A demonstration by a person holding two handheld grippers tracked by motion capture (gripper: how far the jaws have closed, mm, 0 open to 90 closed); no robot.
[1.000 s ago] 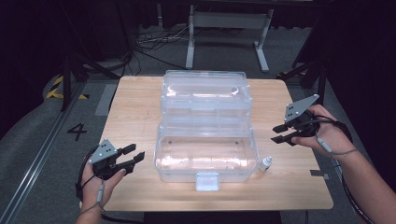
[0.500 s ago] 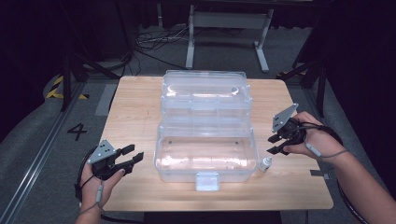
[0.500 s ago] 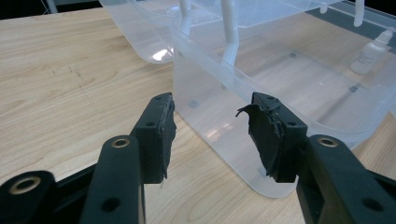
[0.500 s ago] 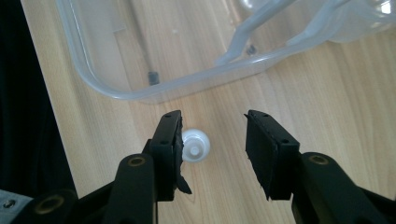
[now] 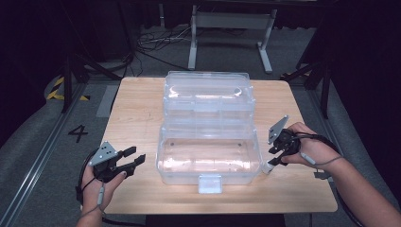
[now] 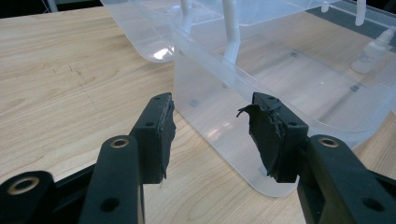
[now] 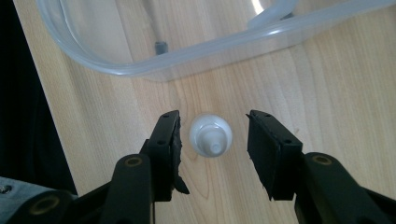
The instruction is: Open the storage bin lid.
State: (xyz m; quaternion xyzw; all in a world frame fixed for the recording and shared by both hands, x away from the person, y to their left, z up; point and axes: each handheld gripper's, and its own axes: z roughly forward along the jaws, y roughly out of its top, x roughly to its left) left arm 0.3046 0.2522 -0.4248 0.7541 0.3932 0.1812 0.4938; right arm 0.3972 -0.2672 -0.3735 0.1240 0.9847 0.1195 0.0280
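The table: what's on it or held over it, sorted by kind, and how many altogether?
Clear plastic box, lid open: 1
Small white bottle, standing upright beside the box: 1
Black hand-held grippers: 2, the left gripper and the right gripper, both open
Total: 4

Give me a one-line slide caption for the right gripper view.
Open right claw poised straight above a small white bottle standing on the wooden table, beside the clear plastic box.
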